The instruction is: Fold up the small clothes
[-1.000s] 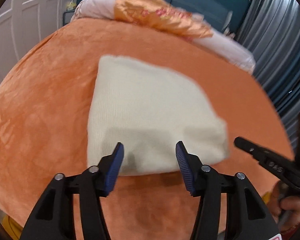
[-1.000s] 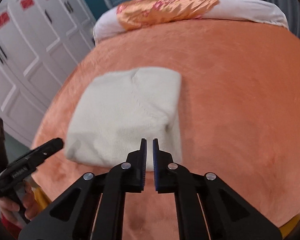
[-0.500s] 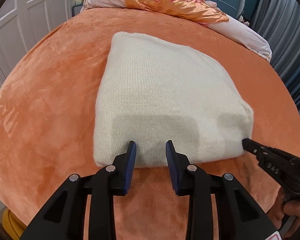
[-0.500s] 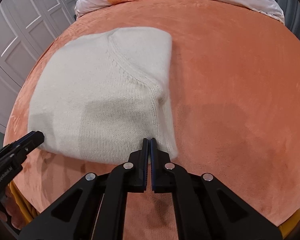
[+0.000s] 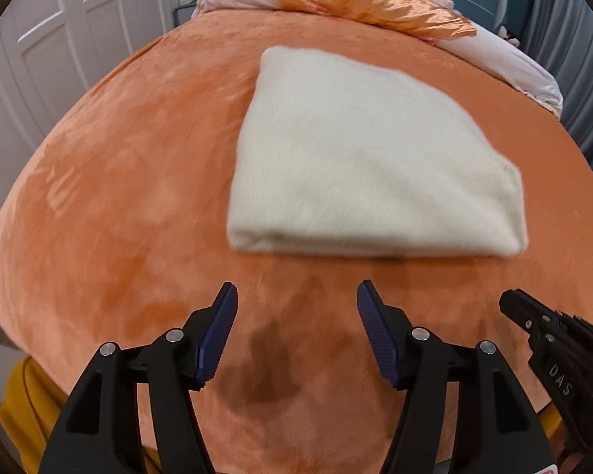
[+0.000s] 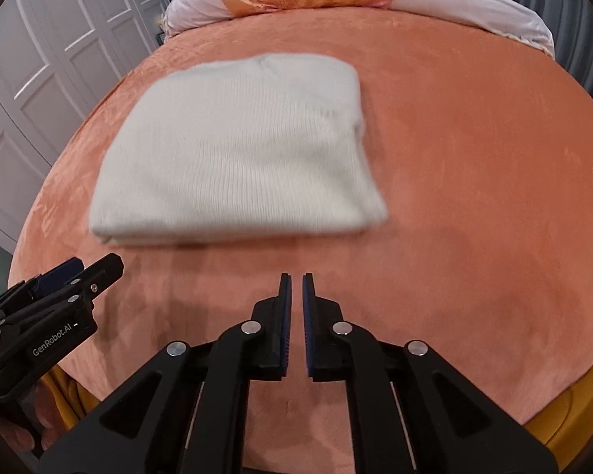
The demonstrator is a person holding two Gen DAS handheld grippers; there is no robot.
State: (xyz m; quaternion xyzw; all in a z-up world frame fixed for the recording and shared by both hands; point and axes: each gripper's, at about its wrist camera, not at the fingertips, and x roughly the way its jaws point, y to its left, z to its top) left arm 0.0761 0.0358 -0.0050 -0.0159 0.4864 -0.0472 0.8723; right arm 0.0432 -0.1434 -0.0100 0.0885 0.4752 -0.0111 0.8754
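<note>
A cream knitted sweater (image 5: 367,166) lies folded in a thick rectangle on the orange bed cover (image 5: 118,197); the right wrist view shows it (image 6: 237,154) too. My left gripper (image 5: 296,288) hovers short of the sweater's near edge, its jaws opening wide with nothing between them. My right gripper (image 6: 295,276) is also short of that edge, near the sweater's right corner. Its jaws are opening, with only a narrow slit and nothing in it. Each gripper shows at the edge of the other's view: the right gripper (image 5: 512,306) and the left gripper (image 6: 99,268).
An orange flowered satin pillow (image 5: 367,0) on white bedding lies at the head of the bed. White wardrobe doors (image 6: 39,59) stand to the left, a grey curtain (image 5: 573,59) to the right. Yellow fabric (image 5: 16,407) hangs below the bed's near edge.
Both grippers have drawn back from the sweater's near edge towards the foot of the bed. The left jaws narrowed, then spread wide. The sweater lies free.
</note>
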